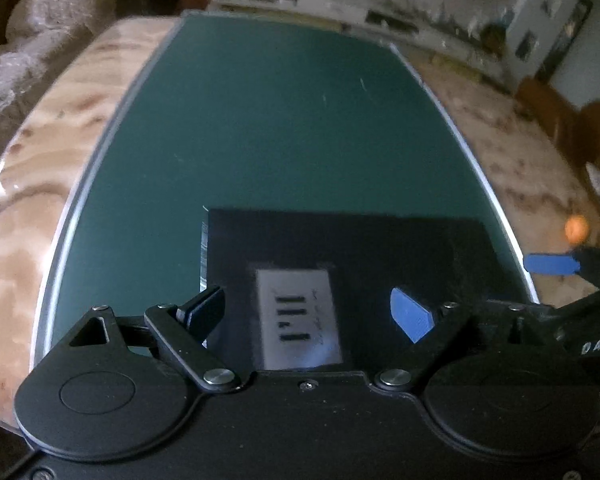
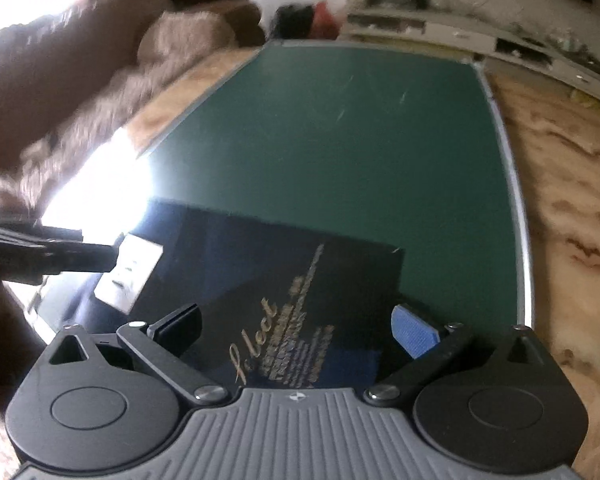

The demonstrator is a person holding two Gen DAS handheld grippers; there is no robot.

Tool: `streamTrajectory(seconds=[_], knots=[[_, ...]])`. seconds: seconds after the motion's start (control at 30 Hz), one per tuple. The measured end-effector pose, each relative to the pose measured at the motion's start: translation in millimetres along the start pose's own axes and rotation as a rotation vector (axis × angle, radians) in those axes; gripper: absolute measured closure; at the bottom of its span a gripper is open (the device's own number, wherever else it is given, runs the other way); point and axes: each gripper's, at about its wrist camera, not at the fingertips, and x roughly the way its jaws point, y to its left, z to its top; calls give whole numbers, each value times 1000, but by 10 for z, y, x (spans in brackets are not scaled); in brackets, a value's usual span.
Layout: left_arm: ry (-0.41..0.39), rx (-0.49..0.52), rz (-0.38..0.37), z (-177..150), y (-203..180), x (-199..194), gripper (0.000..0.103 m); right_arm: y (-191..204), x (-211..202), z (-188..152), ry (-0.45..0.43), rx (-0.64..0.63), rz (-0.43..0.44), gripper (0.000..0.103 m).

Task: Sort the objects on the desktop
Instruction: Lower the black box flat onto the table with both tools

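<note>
A flat black book or box (image 1: 380, 248) lies on the near end of a green tabletop (image 1: 260, 120). It bears a white label (image 1: 298, 316) and gold lettering (image 2: 296, 332). My left gripper (image 1: 308, 312) hangs over the label, its jaws wide open and nothing pressed between them. My right gripper (image 2: 296, 330) hovers open over the gold lettering of the same black item (image 2: 260, 264). A blue fingertip (image 1: 550, 264) of the right gripper shows at the right edge of the left wrist view. A dark finger (image 2: 80, 258) of the left gripper reaches in near the label (image 2: 130, 276).
The green top (image 2: 360, 140) has a silver rim (image 2: 516, 200) and stretches away bare beyond the black item. A beige marbled surface (image 1: 60, 140) surrounds it. A brown sofa (image 2: 60, 80) stands at the left and low white shelving (image 1: 380, 4) at the back. Everything is blurred.
</note>
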Motion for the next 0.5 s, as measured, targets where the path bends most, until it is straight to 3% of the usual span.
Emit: streamTrajectory(seconds=[0.07, 0.33, 0.5], knots=[[35, 8, 8, -28, -30, 128, 12, 43, 133, -35, 38, -21, -7, 0], [13, 42, 61, -53, -87, 126, 8, 215, 256, -119, 73, -91, -62, 0], [-103, 60, 132, -88, -195, -256, 7, 189, 9, -116, -11, 0, -18, 0]])
